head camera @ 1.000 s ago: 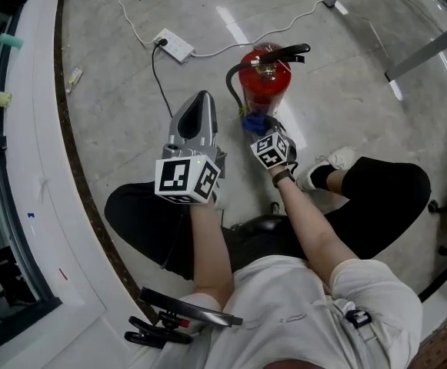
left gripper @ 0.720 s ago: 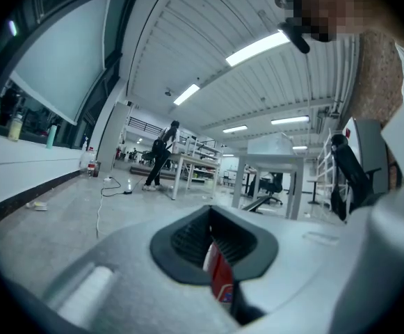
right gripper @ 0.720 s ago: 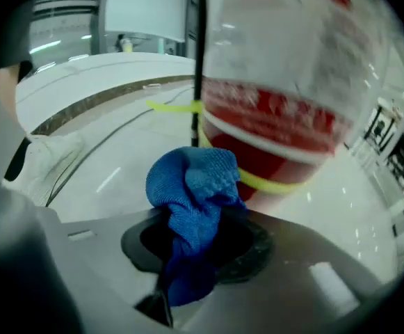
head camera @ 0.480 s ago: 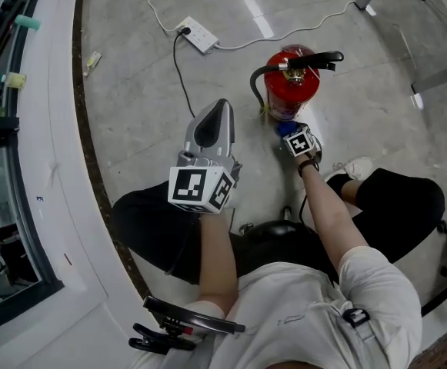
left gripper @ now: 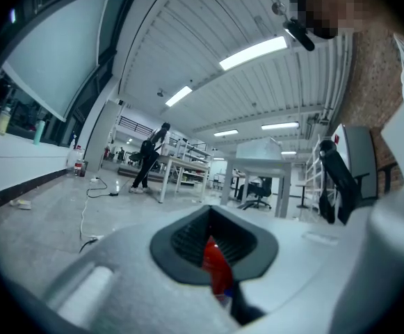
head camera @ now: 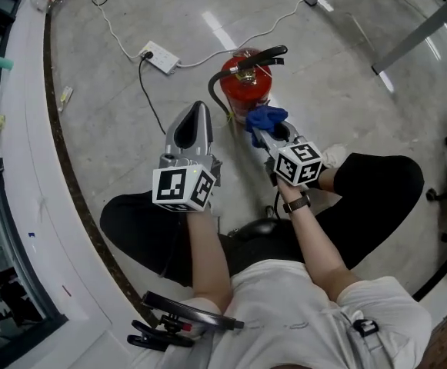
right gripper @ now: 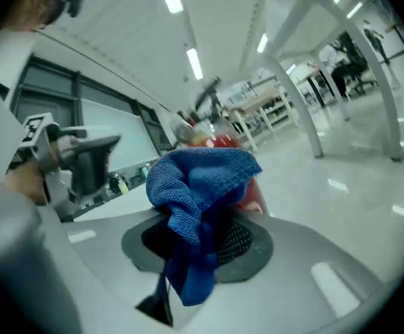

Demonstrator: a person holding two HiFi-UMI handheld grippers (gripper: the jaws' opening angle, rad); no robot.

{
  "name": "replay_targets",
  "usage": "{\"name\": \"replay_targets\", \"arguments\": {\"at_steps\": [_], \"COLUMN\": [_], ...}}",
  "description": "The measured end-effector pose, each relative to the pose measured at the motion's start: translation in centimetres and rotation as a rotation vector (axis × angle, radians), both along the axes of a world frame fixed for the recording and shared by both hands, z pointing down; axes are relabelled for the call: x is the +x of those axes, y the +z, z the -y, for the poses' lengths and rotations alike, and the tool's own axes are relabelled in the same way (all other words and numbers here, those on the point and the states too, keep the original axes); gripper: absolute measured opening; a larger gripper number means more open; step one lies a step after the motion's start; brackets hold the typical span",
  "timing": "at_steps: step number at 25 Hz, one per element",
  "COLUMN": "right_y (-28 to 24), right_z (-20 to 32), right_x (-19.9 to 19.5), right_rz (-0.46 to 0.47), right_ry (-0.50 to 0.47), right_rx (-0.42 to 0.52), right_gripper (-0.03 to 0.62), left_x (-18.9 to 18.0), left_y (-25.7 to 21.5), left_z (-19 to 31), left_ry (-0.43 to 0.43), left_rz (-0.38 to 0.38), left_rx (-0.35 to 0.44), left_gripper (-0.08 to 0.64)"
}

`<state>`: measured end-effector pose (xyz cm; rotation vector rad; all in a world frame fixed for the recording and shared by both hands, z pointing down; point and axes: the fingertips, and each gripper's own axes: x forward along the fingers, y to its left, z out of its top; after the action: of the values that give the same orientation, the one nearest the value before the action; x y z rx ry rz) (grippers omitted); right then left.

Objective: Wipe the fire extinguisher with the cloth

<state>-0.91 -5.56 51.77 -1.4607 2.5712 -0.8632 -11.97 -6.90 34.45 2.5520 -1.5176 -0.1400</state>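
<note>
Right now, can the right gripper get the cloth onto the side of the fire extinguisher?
Probably yes. The right gripper, shut on the blue cloth, sits right beside the red fire extinguisher, and nothing shows between them. The left gripper is off to the side.

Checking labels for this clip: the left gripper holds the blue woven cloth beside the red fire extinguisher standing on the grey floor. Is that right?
Not quite: the right gripper, not the left gripper, holds the blue woven cloth, as the right gripper view shows. It is beside the red fire extinguisher standing on the grey floor.
</note>
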Motion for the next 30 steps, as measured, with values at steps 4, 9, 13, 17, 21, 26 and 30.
{"name": "replay_targets", "arguments": {"at_steps": [4, 9, 13, 17, 21, 26, 30], "right_y": [-10.8, -10.6, -6.1, 6.8, 18.7, 29.3, 34.5], "right_z": [1.4, 4.3, 2.1, 1.6, 1.7, 1.4, 0.9], "right_x": [-1.4, -3.4, -3.1, -3.2, -3.4, -3.0, -1.6], "right_rz": [0.001, -0.015, -0.004, -0.068, -0.155, -0.235, -0.310], "right_ry": [-0.005, -0.052, -0.020, 0.002, -0.009, -0.043, -0.083], "right_rx": [0.252, 0.185, 0.142, -0.113, -0.337, -0.552, -0.683], "right_gripper": [0.123, 0.123, 0.117, 0.118, 0.117, 0.118, 0.120], "left_x": [0.0, 0.1, -0.2, -0.5, -0.2, -0.3, -0.7], "left_y": [-0.9, -1.0, -0.8, -0.2, 0.6, 1.7, 3.0], "left_z": [0.2, -0.3, 0.0, 0.3, 0.3, 1.1, 2.4], "left_ry": [-0.013, -0.015, -0.015, -0.021, -0.021, -0.028, -0.034], "left_rz": [-0.026, -0.023, -0.024, -0.019, -0.011, 0.009, 0.032], "left_rx": [0.013, 0.012, 0.010, -0.001, -0.028, -0.056, -0.085], "left_gripper": [-0.002, -0.002, -0.002, -0.002, -0.002, -0.002, -0.002]}}
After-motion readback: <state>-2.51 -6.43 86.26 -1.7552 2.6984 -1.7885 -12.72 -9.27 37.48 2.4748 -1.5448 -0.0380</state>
